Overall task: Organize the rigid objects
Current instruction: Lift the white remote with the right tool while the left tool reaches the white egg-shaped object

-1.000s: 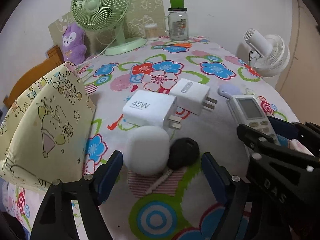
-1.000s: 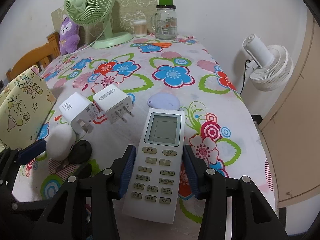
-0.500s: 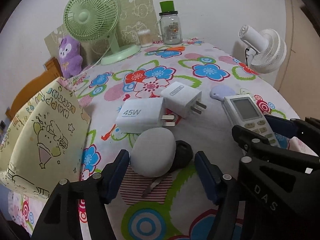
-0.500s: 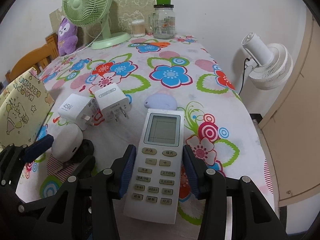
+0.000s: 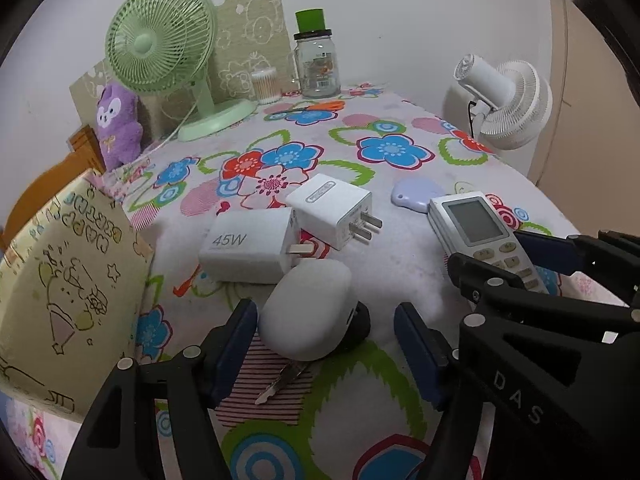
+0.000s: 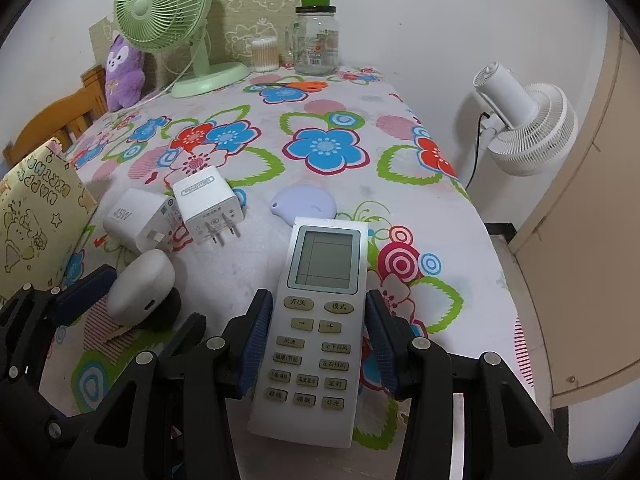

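Note:
My left gripper (image 5: 324, 310) straddles a white earbud case (image 5: 306, 314) that leans on a black key fob (image 5: 358, 328). The fob's key blade (image 5: 280, 384) sticks out toward me. The jaws are opening: the left pad is beside the case and the right pad stands clear of the fob. My right gripper (image 6: 318, 304) is shut on a white remote (image 6: 320, 320), its pads pressing both long sides. A 45W charger (image 5: 248, 250) and a second white charger (image 5: 330, 208) lie just beyond the case.
A lilac oval tag (image 5: 416, 196) lies beyond the remote. A yellow gift bag (image 5: 60, 280) stands at the left table edge. A green fan (image 5: 160, 40), glass jar (image 5: 316, 64), cotton swabs (image 5: 264, 86) and purple plush (image 5: 118, 124) line the back. A white fan (image 5: 504, 104) stands off the table's right.
The left jaws have narrowed around the earbud case, which has shifted right onto the key fob. The right gripper and the remote have not moved.

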### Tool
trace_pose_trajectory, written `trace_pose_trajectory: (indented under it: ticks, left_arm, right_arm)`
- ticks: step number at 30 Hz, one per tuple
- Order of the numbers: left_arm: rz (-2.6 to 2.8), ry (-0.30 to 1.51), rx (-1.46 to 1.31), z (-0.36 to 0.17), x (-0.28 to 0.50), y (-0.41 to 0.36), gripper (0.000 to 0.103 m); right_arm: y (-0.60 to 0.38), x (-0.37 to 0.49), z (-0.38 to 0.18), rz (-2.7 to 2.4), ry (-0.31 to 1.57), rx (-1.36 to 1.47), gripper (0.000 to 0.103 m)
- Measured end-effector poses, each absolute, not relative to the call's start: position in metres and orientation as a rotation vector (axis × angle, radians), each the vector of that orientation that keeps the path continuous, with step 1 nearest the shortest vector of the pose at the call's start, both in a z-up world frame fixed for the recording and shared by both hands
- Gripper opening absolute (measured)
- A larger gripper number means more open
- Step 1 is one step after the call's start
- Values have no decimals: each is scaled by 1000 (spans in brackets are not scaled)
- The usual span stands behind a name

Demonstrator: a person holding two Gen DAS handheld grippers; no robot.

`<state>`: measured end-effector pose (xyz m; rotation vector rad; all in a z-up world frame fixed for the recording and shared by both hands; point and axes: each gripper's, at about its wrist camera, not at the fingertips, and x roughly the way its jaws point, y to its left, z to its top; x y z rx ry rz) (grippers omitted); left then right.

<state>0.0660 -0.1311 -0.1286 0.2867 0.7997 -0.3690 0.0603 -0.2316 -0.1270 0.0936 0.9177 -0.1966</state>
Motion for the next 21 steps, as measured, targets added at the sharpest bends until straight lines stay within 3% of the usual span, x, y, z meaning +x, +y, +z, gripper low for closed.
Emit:
trace_pose_trajectory:
  ticks: [3,10,17,21]
  left_arm:
    - [-392,811,271,-129,68,-129,71]
    - [-457,800,272,-125,61,-129,26]
    - [-466,814,253,-124,57,-122,25]
    - [-455,852,208,-123,64,-118,42]
  right_arm:
    - [-229,62,-126,-199,916,87,49]
    - [-226,64,-125,-205,916,87,49]
    - [-221,60,-124,-192,909,94,49]
    - [-224,56,-122,-194,901,111,48]
